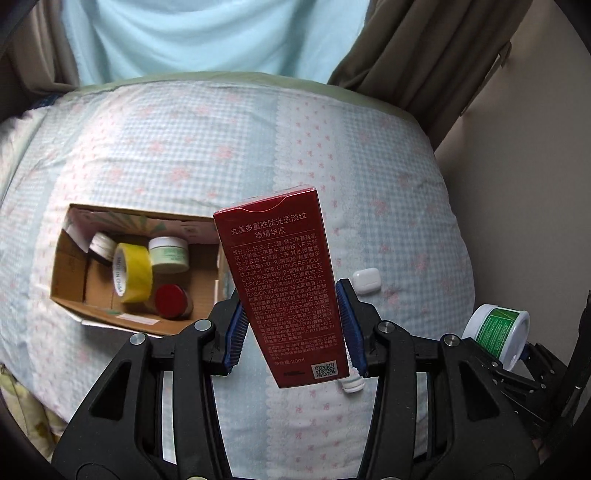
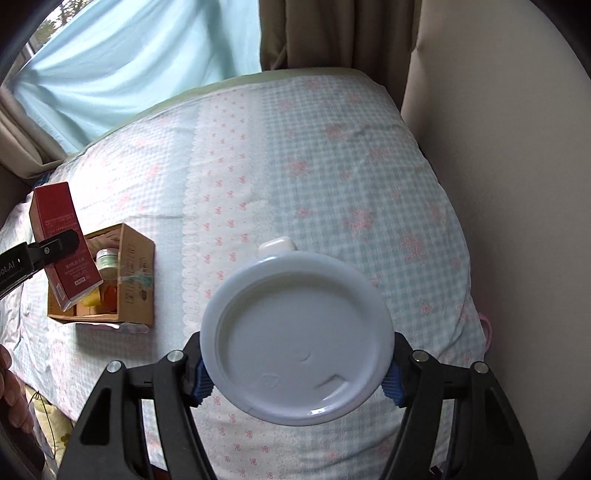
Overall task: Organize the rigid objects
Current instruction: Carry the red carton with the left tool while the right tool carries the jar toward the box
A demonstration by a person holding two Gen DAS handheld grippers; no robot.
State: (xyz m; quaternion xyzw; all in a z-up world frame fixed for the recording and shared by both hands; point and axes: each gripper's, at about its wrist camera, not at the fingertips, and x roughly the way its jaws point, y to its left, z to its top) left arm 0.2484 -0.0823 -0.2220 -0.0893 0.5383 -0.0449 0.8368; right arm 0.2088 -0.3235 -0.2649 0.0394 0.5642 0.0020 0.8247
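Observation:
My left gripper is shut on a tall red carton with white Chinese print, held upright above the bed, right of the open cardboard box; the carton also shows in the right wrist view. The box holds a yellow tape roll, a green-labelled jar, a red-lidded jar and a white jar. My right gripper is shut on a white round tub, its base facing the camera; its green label shows in the left wrist view.
A white earbud case lies on the checked bedcover, also just beyond the tub in the right wrist view. A small white bottle lies under the carton. Curtains and a wall border the bed.

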